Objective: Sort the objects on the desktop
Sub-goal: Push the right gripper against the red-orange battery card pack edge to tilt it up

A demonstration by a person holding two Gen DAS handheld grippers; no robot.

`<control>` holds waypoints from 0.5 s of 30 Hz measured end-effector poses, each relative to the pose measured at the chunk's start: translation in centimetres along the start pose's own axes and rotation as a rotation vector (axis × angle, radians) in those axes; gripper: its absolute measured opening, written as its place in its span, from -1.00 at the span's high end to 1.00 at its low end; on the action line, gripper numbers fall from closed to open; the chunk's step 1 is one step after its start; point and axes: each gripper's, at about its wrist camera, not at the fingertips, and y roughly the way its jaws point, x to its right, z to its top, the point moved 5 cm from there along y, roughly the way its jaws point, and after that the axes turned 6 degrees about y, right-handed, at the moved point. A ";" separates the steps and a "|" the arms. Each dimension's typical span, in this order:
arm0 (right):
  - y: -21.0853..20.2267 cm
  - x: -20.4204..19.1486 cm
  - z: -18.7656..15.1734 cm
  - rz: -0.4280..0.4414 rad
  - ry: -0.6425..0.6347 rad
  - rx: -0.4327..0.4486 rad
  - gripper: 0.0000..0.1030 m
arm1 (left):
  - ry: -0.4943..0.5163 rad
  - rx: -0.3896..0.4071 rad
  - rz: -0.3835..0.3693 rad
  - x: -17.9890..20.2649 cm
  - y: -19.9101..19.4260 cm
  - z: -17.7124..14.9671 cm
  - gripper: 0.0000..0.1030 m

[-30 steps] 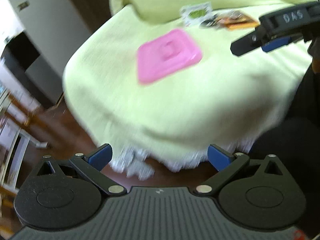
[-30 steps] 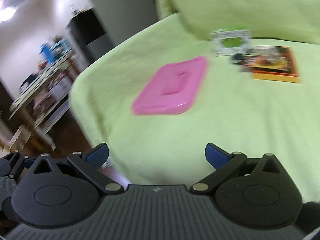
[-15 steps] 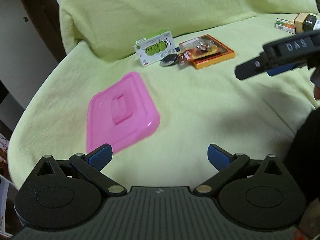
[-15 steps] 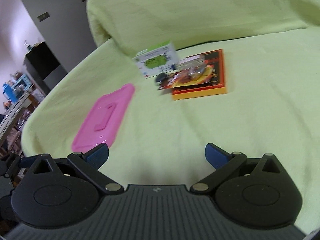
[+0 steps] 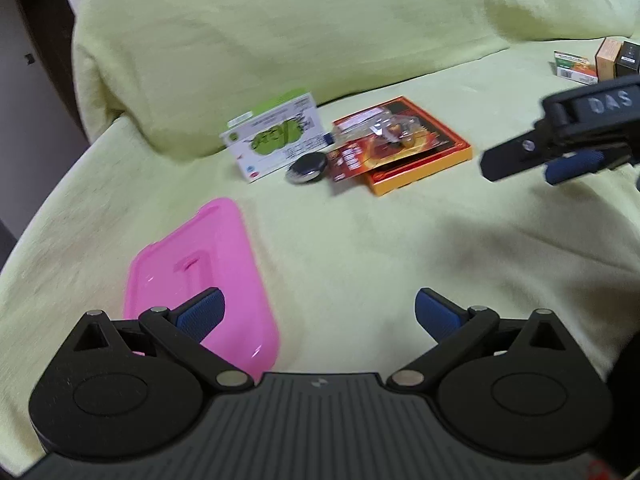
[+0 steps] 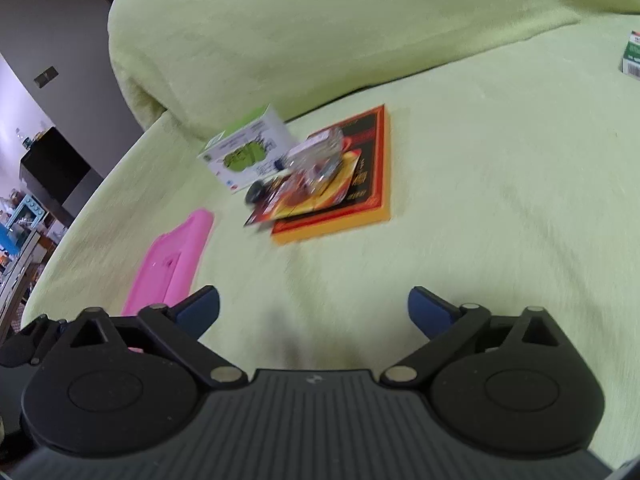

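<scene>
A pink plastic lid [image 5: 200, 276] [image 6: 172, 256] lies flat on the yellow-green cover. Beyond it stand a white-and-green box [image 5: 276, 138] [image 6: 248, 152], a small dark round tin [image 5: 307, 167] [image 6: 255, 193], and an orange-and-black flat box [image 5: 416, 148] [image 6: 360, 184] with a clear toy blister pack [image 5: 380, 136] [image 6: 316, 168] on top. My left gripper [image 5: 320, 312] is open, its left finger over the lid's near end. My right gripper [image 6: 314, 312] is open and holds nothing; it also shows from the side [image 5: 560, 148] in the left wrist view.
Several small cartons [image 5: 592, 62] stand at the far right of the cover; one [image 6: 632, 56] shows in the right wrist view. The covered backrest [image 5: 320, 32] rises behind the objects. To the left the cover drops off toward dark furniture [image 6: 52, 168] and a cluttered room.
Both grippers have swung in from the left edge of the cover toward the objects. The pink lid has slid down and left in both views, and the boxes have come nearer.
</scene>
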 end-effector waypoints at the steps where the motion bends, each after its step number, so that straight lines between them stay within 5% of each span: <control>1: 0.4 0.3 0.5 0.003 0.001 0.004 -0.75 | 0.010 0.006 -0.014 0.4 0.5 0.3 -0.98; 4: 1.6 1.3 1.6 0.027 0.041 -0.012 -0.49 | 0.065 0.040 -0.066 1.6 1.9 1.3 -0.98; 10: 4.0 3.4 3.5 0.054 0.144 -0.031 -0.37 | 0.177 0.104 -0.155 4.4 4.8 3.6 -0.98; 15: 5.1 4.3 4.5 0.080 0.183 -0.035 -0.21 | 0.160 0.113 -0.181 5.0 7.3 5.3 -0.98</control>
